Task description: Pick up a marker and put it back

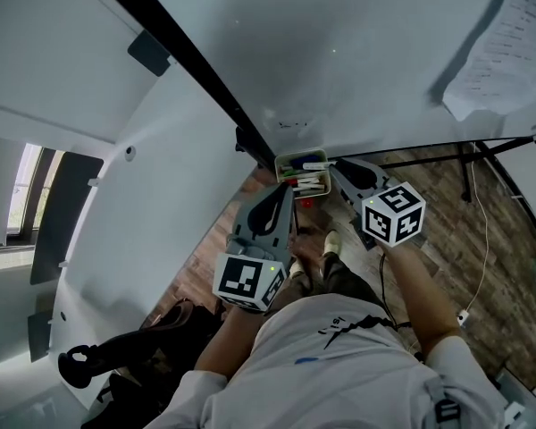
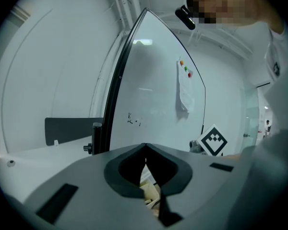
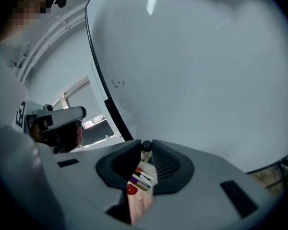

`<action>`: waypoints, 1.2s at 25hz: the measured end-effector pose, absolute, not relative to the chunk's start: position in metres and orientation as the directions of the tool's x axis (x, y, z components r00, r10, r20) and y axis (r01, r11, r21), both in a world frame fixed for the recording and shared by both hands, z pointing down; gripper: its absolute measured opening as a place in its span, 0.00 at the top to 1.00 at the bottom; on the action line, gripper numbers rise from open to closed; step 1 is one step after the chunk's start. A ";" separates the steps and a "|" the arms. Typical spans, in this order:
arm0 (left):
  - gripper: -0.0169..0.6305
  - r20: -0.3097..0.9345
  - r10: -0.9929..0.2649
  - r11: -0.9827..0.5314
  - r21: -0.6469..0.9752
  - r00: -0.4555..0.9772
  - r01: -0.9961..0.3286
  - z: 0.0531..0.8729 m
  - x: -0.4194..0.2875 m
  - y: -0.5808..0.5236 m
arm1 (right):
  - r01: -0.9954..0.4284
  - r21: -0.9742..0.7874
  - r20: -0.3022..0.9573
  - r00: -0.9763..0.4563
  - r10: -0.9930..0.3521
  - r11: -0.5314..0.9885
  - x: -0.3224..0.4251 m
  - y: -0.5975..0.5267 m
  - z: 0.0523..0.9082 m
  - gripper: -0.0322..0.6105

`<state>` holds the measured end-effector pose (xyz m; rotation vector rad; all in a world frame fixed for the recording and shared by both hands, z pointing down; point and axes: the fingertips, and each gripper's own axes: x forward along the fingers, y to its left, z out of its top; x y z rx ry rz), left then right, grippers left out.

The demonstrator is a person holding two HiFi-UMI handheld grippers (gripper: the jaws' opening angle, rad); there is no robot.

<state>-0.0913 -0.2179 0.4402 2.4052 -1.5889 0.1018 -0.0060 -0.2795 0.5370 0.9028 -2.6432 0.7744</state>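
Note:
A small pale basket (image 1: 288,160) hangs at the whiteboard's lower edge with several markers (image 1: 309,184) in it. My right gripper (image 1: 332,167) is at the basket's right side, shut on a white marker with a black cap (image 3: 146,147) that points over the basket (image 3: 143,172). The same marker (image 1: 311,165) lies across the basket's top. My left gripper (image 1: 288,189) hovers just below the basket, its jaws shut with nothing between them (image 2: 145,150). Red and purple markers (image 3: 138,178) show below the right jaws.
The whiteboard (image 1: 357,52) fills the view ahead, with a black frame bar (image 1: 196,65) and a paper sheet (image 1: 505,47) stuck at the right. A white cable (image 1: 482,231) runs over the wooden floor. A dark bag (image 1: 134,360) lies at the lower left.

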 end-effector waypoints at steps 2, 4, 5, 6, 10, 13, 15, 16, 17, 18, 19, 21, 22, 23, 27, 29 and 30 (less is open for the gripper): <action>0.96 0.204 -0.896 -0.363 0.176 0.395 -0.915 0.442 -0.091 -0.218 | -0.622 -0.413 0.390 -0.781 -0.488 0.665 -0.007 -0.280 0.545 0.83; 0.96 0.210 -0.897 -0.357 0.176 0.390 -0.917 0.443 -0.091 -0.217 | -0.622 -0.421 0.398 -0.781 -0.482 0.660 -0.008 -0.280 0.553 0.83; 0.96 0.212 -0.897 -0.355 0.175 0.388 -0.918 0.444 -0.091 -0.217 | -0.622 -0.425 0.401 -0.781 -0.479 0.657 -0.008 -0.281 0.556 0.83; 0.96 0.214 -0.897 -0.354 0.174 0.386 -0.919 0.445 -0.091 -0.217 | -0.621 -0.431 0.404 -0.781 -0.476 0.655 -0.008 -0.281 0.560 0.83; 0.96 0.223 -0.897 -0.348 0.172 0.381 -0.921 0.449 -0.089 -0.217 | -0.614 -0.450 0.413 -0.787 -0.458 0.648 -0.009 -0.281 0.573 0.83; 0.96 0.226 -0.897 -0.347 0.174 0.381 -0.922 0.450 -0.088 -0.216 | -0.607 -0.456 0.416 -0.792 -0.448 0.651 -0.009 -0.280 0.576 0.83; 0.96 0.226 -0.895 -0.349 0.176 0.383 -0.920 0.450 -0.087 -0.216 | -0.605 -0.460 0.419 -0.793 -0.442 0.650 -0.008 -0.280 0.577 0.83; 0.96 0.226 -0.895 -0.351 0.177 0.385 -0.919 0.450 -0.086 -0.215 | -0.607 -0.461 0.421 -0.792 -0.442 0.647 -0.007 -0.279 0.577 0.82; 0.96 0.225 -0.894 -0.354 0.178 0.388 -0.918 0.450 -0.085 -0.215 | -0.609 -0.462 0.424 -0.790 -0.443 0.644 -0.006 -0.279 0.578 0.82; 0.96 0.225 -0.893 -0.356 0.178 0.390 -0.917 0.450 -0.084 -0.215 | -0.613 -0.463 0.427 -0.787 -0.445 0.640 -0.004 -0.279 0.579 0.81; 0.96 0.225 -0.892 -0.359 0.178 0.393 -0.916 0.450 -0.083 -0.215 | -0.617 -0.463 0.430 -0.784 -0.447 0.637 -0.002 -0.278 0.580 0.81; 0.96 0.225 -0.890 -0.364 0.176 0.397 -0.915 0.450 -0.081 -0.214 | -0.625 -0.460 0.435 -0.778 -0.454 0.631 0.003 -0.278 0.581 0.80; 0.96 0.224 -0.889 -0.367 0.176 0.400 -0.913 0.450 -0.080 -0.214 | -0.630 -0.457 0.437 -0.774 -0.459 0.628 0.005 -0.278 0.580 0.80; 0.96 0.224 -0.887 -0.370 0.176 0.403 -0.912 0.450 -0.079 -0.213 | -0.637 -0.451 0.440 -0.768 -0.466 0.625 0.008 -0.278 0.580 0.80; 0.96 0.223 -0.877 -0.394 0.173 0.425 -0.903 0.449 -0.072 -0.209 | -0.668 -0.420 0.447 -0.742 -0.500 0.614 0.019 -0.275 0.570 0.80; 0.96 0.219 -0.873 -0.407 0.168 0.437 -0.898 0.447 -0.068 -0.208 | -0.680 -0.394 0.437 -0.731 -0.524 0.619 0.023 -0.273 0.559 0.80; 0.96 0.216 -0.870 -0.414 0.166 0.442 -0.895 0.446 -0.067 -0.207 | -0.683 -0.384 0.429 -0.728 -0.534 0.622 0.024 -0.272 0.553 0.80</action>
